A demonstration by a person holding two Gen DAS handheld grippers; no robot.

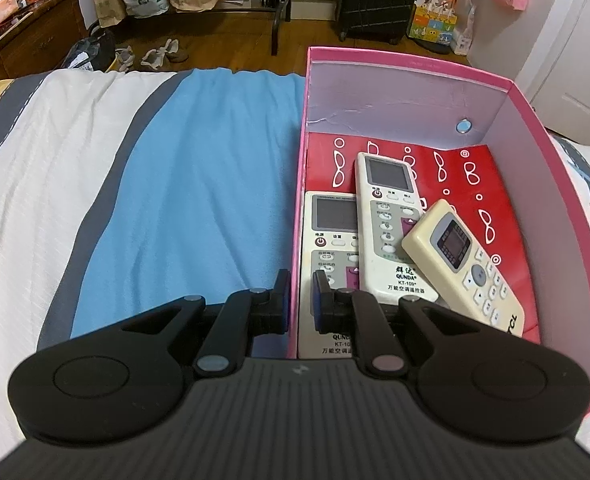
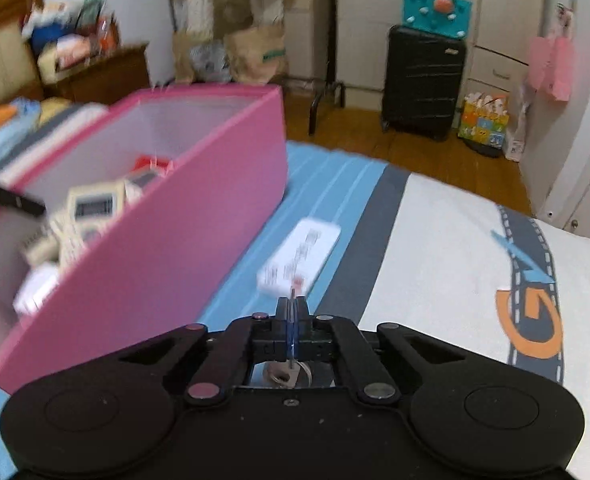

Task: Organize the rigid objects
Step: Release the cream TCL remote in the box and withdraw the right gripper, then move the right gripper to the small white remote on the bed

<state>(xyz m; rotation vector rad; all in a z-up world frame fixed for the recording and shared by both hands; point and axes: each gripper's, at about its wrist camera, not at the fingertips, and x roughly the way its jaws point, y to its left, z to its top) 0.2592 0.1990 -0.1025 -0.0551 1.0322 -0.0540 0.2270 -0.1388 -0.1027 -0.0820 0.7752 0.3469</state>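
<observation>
Box wall (image 1: 303,160) pinched by left tool (image 1: 301,284); right tool (image 2: 293,304) pressed together, apparently empty.

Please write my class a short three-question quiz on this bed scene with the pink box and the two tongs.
1. Multiple choice: in the left wrist view, how many remote controls show inside the pink box? A two, B three, C five.
2. True or false: the white flat item in the right wrist view lies inside the pink box.
3. Short answer: what do the left tongs straddle and grip?

Key: 1 B. 2 False; it lies on the blue bedding beside the box. 3 The pink box's side wall.
</observation>
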